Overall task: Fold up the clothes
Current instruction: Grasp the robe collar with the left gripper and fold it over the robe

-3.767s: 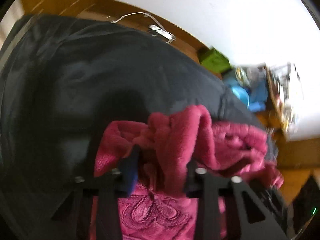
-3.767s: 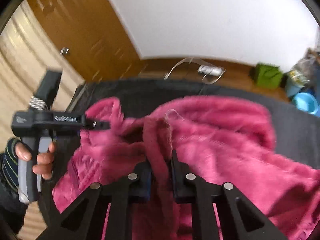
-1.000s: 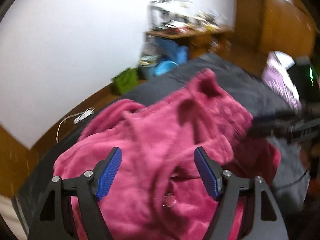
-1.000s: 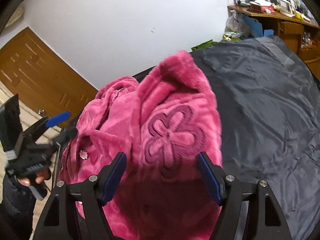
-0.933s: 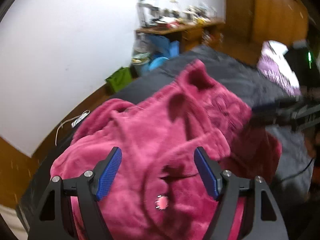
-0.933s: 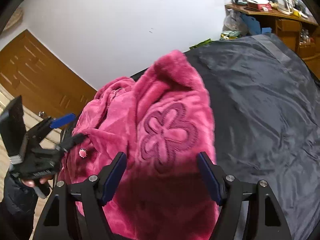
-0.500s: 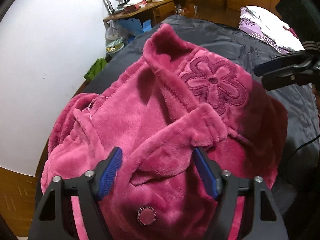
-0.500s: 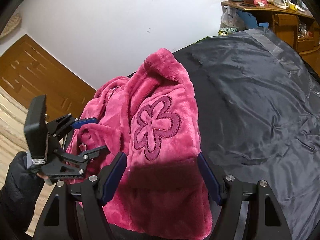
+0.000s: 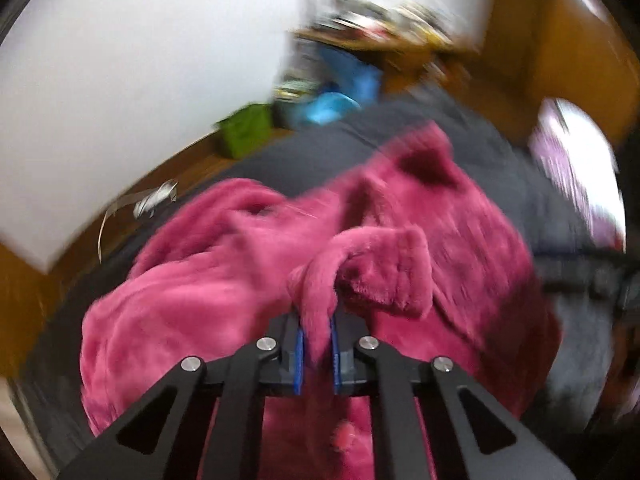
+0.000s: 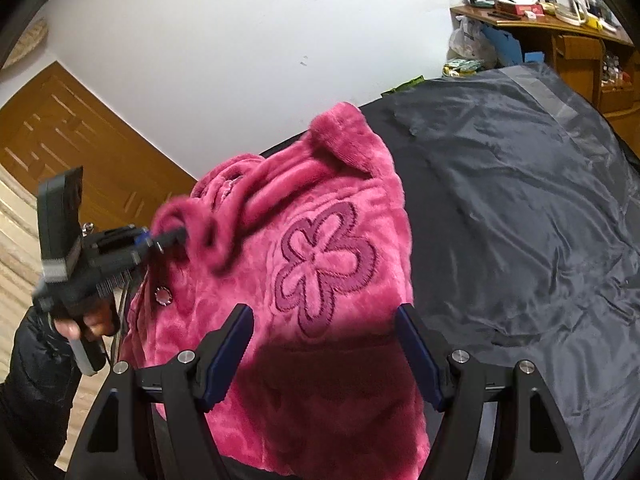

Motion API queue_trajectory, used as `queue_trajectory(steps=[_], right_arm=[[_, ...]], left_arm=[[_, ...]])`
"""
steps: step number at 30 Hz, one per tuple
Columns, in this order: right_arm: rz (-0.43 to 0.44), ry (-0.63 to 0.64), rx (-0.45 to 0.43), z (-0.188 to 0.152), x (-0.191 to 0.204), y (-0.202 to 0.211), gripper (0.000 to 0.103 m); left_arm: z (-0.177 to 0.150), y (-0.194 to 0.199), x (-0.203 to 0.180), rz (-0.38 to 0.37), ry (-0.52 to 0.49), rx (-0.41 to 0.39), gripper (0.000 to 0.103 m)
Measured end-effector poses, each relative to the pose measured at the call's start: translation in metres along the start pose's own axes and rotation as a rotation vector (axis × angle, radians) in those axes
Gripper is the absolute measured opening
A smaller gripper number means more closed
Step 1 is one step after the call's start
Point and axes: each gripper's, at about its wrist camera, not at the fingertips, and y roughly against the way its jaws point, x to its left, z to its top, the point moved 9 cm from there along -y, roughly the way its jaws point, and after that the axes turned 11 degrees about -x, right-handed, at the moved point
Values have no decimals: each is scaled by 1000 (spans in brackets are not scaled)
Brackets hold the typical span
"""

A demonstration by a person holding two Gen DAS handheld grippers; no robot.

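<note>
A pink fleece garment [image 9: 200, 300] with a stitched flower [image 10: 324, 256] lies bunched on a dark sheet [image 10: 520, 220]. My left gripper [image 9: 316, 322] is closing, and its blue pads [image 9: 299, 344] press a raised flap [image 9: 380, 272] of the fleece between them. In the right wrist view the left gripper [image 10: 180, 234] reaches in from the left, a hand [image 10: 88, 324] on its handle, its tips buried in the fleece. My right gripper [image 10: 324, 312] stands open above the garment's near edge with its pads clear of the fabric.
The dark sheet [image 9: 328, 148] stretches to the right of the garment. A cluttered wooden desk [image 10: 540, 12] stands at the back right, and a wooden door [image 10: 80, 148] at the left. A green box [image 9: 244, 132], a blue basin [image 9: 332, 104] and a cable [image 9: 152, 200] lie by the white wall.
The left gripper's jaws went from wide open to pinching a flap of the pink fleece, and it shifted across the garment. The right gripper has stayed open and still.
</note>
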Motion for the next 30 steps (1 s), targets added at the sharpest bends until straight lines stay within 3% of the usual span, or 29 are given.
queue_trajectory(steps=[2, 4, 7, 12, 16, 23, 30], right_arm=[[-3, 17, 0, 3, 5, -4, 75], [-8, 31, 2, 6, 9, -9, 75], [-9, 74, 1, 13, 21, -18, 75], [17, 188, -2, 31, 53, -38, 75], [-15, 273, 17, 52, 64, -73, 75], [-229, 289, 148, 60, 13, -135, 75], [-257, 364, 166, 54, 9, -143, 75]], left_arm=[[2, -1, 30, 33, 165, -12, 11], [-6, -10, 51, 65, 243, 15, 12], [-20, -19, 61, 110, 227, 46, 15], [-27, -26, 59, 124, 207, 47, 17], [-31, -39, 56, 130, 192, 71, 19], [-46, -61, 67, 134, 223, 102, 30], [-52, -59, 69, 124, 234, 119, 33]])
